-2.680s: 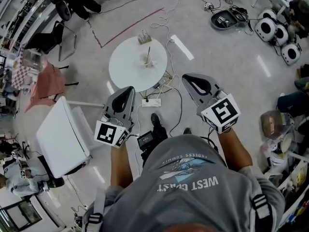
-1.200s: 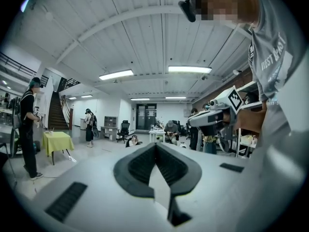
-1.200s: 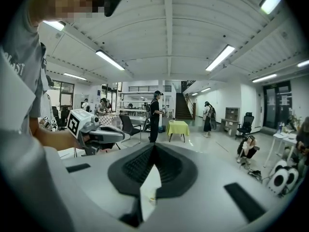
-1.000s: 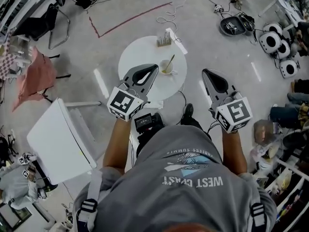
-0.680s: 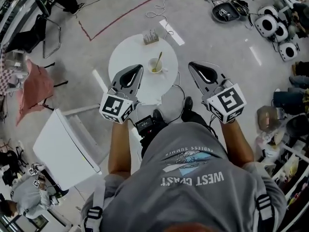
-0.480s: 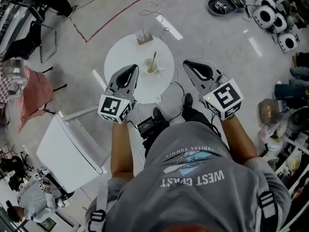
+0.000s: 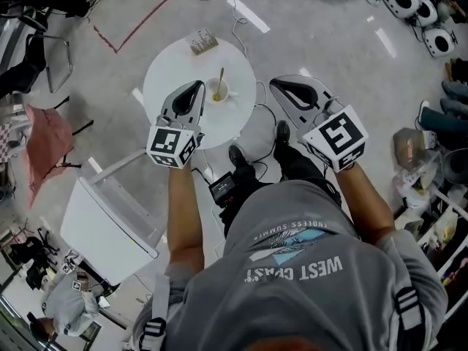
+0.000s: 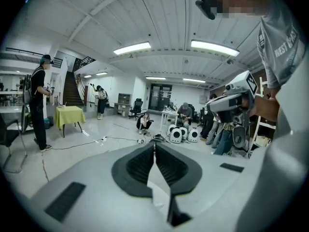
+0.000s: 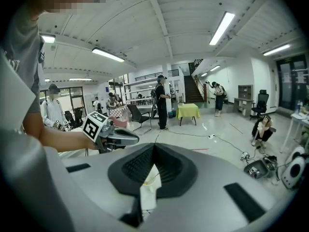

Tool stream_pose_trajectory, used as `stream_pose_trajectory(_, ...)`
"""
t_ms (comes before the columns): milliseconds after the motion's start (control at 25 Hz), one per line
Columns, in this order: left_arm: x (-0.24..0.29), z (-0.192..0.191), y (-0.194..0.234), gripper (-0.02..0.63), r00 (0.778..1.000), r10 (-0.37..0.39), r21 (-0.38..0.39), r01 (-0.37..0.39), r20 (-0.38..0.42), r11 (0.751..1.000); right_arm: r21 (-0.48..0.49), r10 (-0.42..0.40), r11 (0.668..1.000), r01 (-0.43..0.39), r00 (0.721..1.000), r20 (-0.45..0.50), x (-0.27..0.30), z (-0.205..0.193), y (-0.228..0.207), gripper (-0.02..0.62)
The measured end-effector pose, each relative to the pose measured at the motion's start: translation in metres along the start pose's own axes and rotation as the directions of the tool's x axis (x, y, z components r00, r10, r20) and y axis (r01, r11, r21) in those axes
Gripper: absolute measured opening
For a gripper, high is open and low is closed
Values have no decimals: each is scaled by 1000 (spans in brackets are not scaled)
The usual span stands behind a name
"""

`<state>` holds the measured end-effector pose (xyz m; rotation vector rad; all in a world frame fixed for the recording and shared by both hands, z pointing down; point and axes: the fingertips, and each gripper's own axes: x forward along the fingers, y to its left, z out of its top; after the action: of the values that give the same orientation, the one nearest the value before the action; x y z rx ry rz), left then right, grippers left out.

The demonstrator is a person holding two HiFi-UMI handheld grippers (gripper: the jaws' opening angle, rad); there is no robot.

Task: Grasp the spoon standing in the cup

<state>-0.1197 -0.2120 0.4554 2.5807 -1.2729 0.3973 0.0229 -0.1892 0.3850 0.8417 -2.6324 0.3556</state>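
nothing grasped yet: grey left gripper (image 7: 196,88) and grey right gripper (image 7: 276,85) are pressed together, empty. gold metal spoon (image 7: 219,83) stands in small white cup (image 7: 217,93) between their tips, nearer the left.

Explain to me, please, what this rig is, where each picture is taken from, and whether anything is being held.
There is no robot: a person holds a hand-held gripper in each hand. The head view looks steeply down from a camera on the person's head; the two gripper views look along each tool's own jaws. The left hand-held gripper shows over the near edge of the round white table, the right hand-held gripper beside it over the floor. On the table stand a white cup with a spoon in it and a small rack at the far edge. Both pairs of jaws are together and hold nothing.
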Motion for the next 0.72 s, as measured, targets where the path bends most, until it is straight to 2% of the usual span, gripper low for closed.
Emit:
stream_pose_trajectory(80,12,-11,3,3,1000,-4,-12,4,-24,1000,16,-1,1000,2,1000,-17,1,-9,-4,2)
stream_pose_trajectory(200,29,-30,11,57,998,-6,-31,5,-62,1000,39,-9,999,11,999,-43,2,-21,-11,2)
stream_pose_trajectory(440,59,-71,21,83,990,-20,-60,12,-140,998,76,-23,997,30,996,-90,5,-44,-21,2)
stream_pose_trajectory(720,85,-98,21,105,978,-24,-56,13,-209,998,100,-28,994,39,993,-113,-2,-56,-25,2)
